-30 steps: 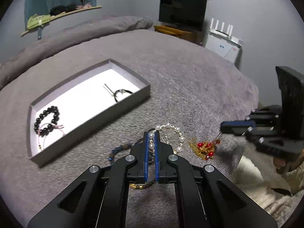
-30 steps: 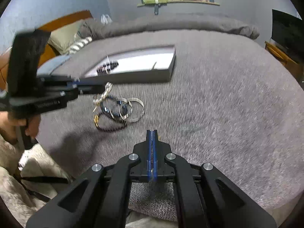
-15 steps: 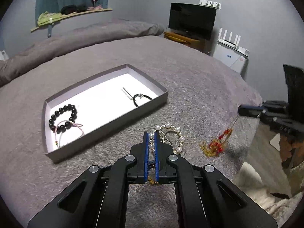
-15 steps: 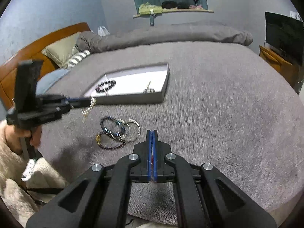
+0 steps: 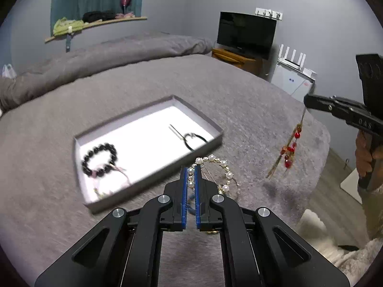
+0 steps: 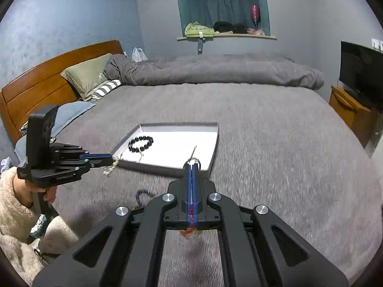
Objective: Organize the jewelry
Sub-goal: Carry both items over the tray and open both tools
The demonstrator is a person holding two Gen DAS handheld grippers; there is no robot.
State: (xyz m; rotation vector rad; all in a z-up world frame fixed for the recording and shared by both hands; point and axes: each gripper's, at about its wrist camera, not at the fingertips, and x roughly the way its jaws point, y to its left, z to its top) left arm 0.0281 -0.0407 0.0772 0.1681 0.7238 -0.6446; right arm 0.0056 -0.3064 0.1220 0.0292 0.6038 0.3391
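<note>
While pinched, pearl bracelet (image 5: 213, 167) hangs from left hand-held gripper (image 5: 190, 174) (airborne).

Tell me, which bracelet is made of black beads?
The black bead bracelet lying inside the grey tray. The pearl bracelet, pinched in the left gripper, has white beads instead.

Blurred black bead bracelet (image 5: 100, 158) in the tray (image 5: 148, 189) — loose bracelets (image 6: 143, 195) mostly hidden behind right gripper (image 6: 191, 167)

One tray (image 5: 153, 186), two tongs (image 5: 190, 174)
</note>
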